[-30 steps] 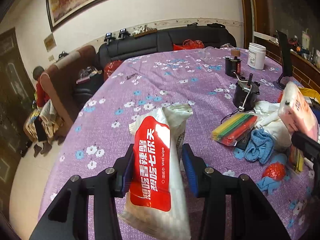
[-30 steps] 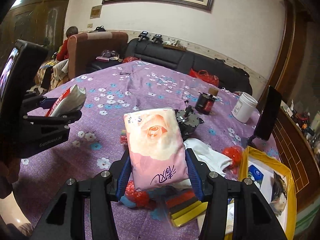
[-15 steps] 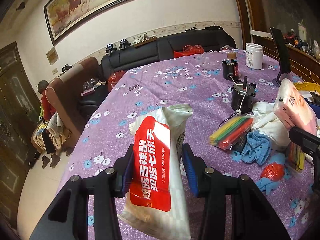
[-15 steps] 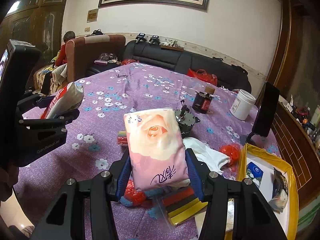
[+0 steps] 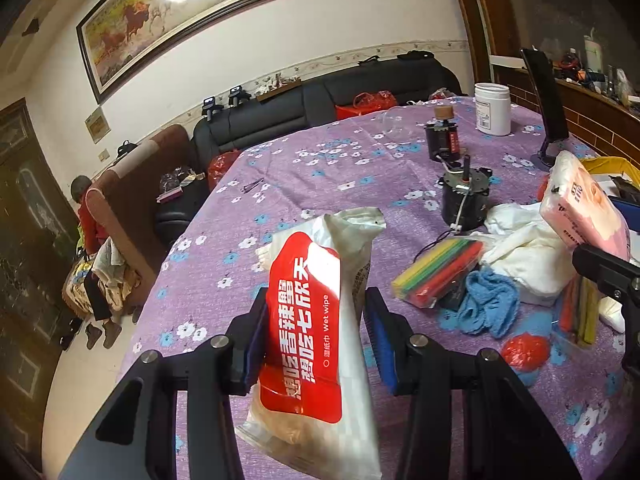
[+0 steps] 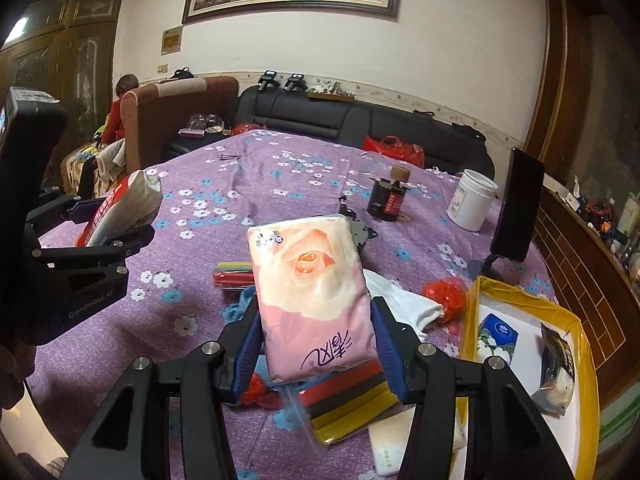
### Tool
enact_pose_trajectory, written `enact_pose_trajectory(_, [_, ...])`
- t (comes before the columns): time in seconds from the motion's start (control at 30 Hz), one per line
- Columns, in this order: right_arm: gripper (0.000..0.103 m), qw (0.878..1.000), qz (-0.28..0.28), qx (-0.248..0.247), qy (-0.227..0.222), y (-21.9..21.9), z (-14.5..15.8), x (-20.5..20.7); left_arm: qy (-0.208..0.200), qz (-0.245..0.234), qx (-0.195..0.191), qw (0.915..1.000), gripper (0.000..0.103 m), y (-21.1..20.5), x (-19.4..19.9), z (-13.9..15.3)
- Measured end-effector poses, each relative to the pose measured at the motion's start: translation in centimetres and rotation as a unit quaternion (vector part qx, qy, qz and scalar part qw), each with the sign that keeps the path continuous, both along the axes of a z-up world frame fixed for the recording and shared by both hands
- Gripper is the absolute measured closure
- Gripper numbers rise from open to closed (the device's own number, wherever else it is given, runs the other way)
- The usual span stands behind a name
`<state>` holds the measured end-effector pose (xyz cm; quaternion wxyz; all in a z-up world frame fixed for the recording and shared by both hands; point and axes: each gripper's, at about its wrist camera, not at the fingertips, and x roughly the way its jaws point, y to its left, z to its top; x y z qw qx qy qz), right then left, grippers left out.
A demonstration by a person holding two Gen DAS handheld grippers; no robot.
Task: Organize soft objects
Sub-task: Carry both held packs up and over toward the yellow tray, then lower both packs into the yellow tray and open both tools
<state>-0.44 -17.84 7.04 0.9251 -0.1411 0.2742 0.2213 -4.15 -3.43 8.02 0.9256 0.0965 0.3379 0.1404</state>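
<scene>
Left hand-held gripper (image 5: 316,332) clamped on wipes pack (image 5: 316,320), right hand-held gripper (image 6: 316,344) clamped on tissue pack (image 6: 312,296), both lifted above purple bench (image 5: 320,176), yellow box (image 6: 528,300) at right.

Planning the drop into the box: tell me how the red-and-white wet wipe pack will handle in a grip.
The red-and-white wet wipe pack, pinched in the left gripper, looks soft: its film creases. Its crumpled top probably flops. The glossy wrap may slip, so grip mid-body.
</scene>
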Motion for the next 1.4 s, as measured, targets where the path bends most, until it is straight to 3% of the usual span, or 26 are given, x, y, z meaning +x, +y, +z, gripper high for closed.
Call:
enact_pose_trajectory(0.83, [0.046, 0.996, -0.095, -0.003, 0.002, -9.5, -0.1, 1.0, 0.006, -0.102, 0.003, 0.9947, 0.058, -11.0, 3.5, 0.5])
enact_pose_trajectory(1.4, [0.046, 0.985, -0.17, -0.007, 0.023, -17.7, -0.9, 1.6, 0.035, -0.197, -0.023, 0.9794, 0.058, -20.0, 4.9, -0.6])
